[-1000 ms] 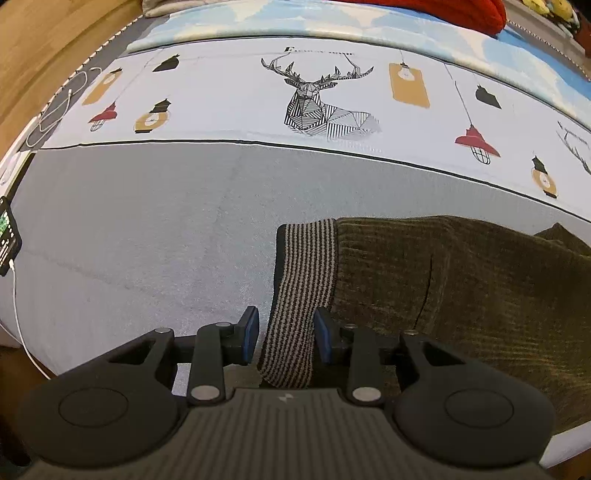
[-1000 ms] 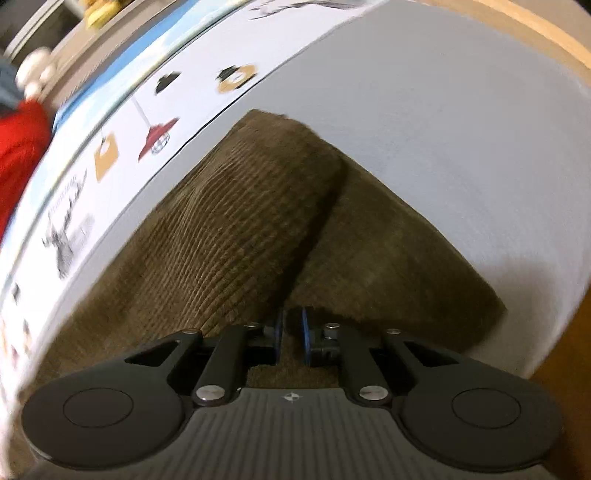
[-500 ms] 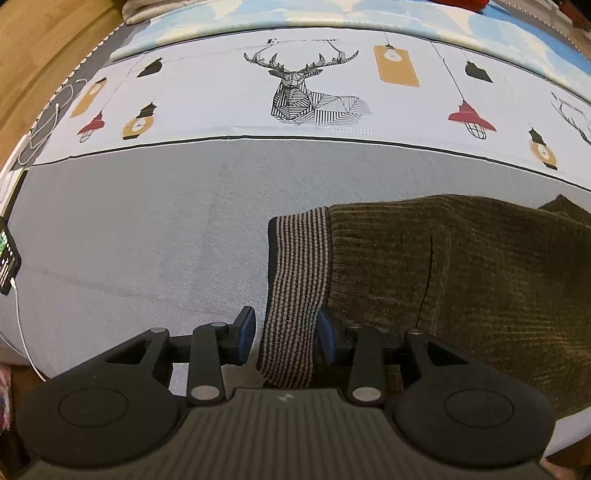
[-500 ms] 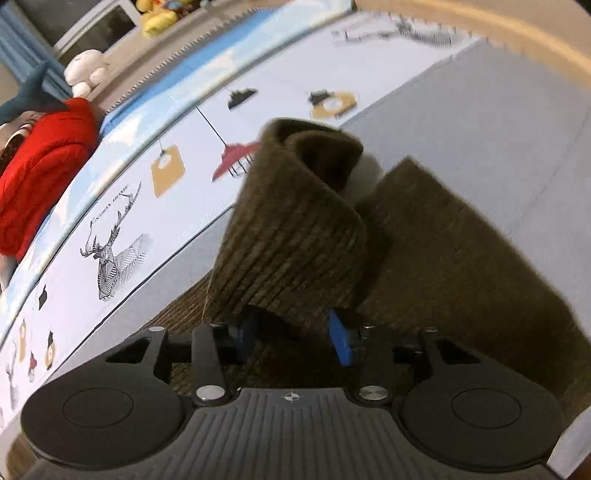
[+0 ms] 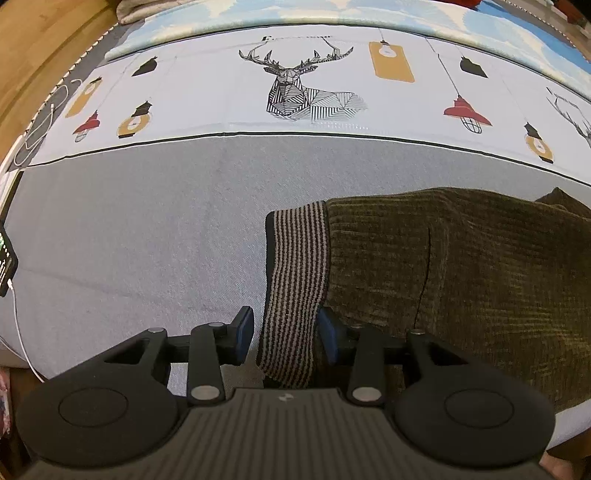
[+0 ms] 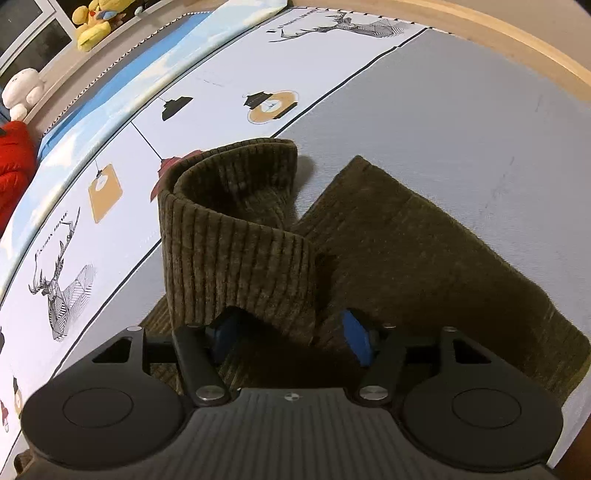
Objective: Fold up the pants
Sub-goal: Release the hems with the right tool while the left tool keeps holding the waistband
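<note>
Dark olive corduroy pants (image 5: 461,277) lie on the grey bed sheet (image 5: 147,240), their striped waistband (image 5: 295,266) pointing toward me. My left gripper (image 5: 286,332) straddles the waistband's near end; the left pad stands clear of the cloth, so the jaws are open around it. In the right wrist view a pant leg (image 6: 236,251) is doubled over and stands in a loose upright loop on the rest of the pants (image 6: 424,266). My right gripper (image 6: 288,338) is at the foot of that loop. Its jaws are opening, with the cloth between them and a gap at the right pad.
A white bedspread printed with deer and lamps (image 5: 295,92) covers the far half of the bed. A phone on a white cable (image 5: 5,258) lies at the left edge. A red garment (image 6: 11,166) and plush toys (image 6: 92,22) sit at the back. A wooden frame (image 6: 517,40) borders the bed.
My right gripper went from shut to wide open and let go of the pant leg, which now stands in a loose loop. The left jaws widened slightly around the waistband.
</note>
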Available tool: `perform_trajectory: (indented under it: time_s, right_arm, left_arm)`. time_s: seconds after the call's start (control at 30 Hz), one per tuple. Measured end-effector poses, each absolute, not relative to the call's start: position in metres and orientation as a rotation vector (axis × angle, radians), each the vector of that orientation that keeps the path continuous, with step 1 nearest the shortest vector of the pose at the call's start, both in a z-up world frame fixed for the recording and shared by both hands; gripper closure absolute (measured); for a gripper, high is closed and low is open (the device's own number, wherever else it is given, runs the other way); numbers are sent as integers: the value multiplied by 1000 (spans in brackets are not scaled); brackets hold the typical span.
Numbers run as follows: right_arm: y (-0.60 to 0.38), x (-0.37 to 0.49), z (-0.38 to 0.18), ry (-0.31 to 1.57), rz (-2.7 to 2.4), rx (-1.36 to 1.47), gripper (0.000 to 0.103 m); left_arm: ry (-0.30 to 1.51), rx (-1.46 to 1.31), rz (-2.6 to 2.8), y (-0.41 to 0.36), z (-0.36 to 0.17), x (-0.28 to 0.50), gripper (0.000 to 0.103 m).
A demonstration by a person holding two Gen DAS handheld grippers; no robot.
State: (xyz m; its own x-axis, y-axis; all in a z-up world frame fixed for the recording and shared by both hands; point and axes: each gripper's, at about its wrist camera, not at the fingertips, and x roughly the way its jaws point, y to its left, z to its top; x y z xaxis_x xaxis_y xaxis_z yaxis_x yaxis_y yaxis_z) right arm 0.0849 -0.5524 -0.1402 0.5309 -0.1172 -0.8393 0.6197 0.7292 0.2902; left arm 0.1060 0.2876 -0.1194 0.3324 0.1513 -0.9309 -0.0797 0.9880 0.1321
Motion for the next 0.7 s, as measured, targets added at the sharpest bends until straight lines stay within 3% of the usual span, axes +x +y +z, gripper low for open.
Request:
perform_trajectory:
  time_s: [0.07, 0.1, 0.2, 0.43, 0.53, 0.7]
  right_arm:
    - [-551, 88, -139, 897, -453, 626, 45]
    - [-550, 87, -137, 888, -447, 632, 60]
    - [-550, 76, -121, 829, -473, 658, 88]
    - [-572, 2, -73, 664, -573, 766, 95]
    - [-592, -43, -75, 688, -665, 831, 101]
    - [-618, -84, -108, 808, -714, 926, 101]
  left_arm:
    - [1224, 65, 149, 288, -119, 106, 59]
    - [1224, 62, 149, 288, -119, 106, 59]
    - [1225, 51, 150, 289, -118, 107, 60]
    - [1212, 55, 128, 284, -115, 106, 59]
    - [1205, 68, 116, 282, -115, 103, 59]
    - [1224, 54, 113, 287, -117, 97, 59]
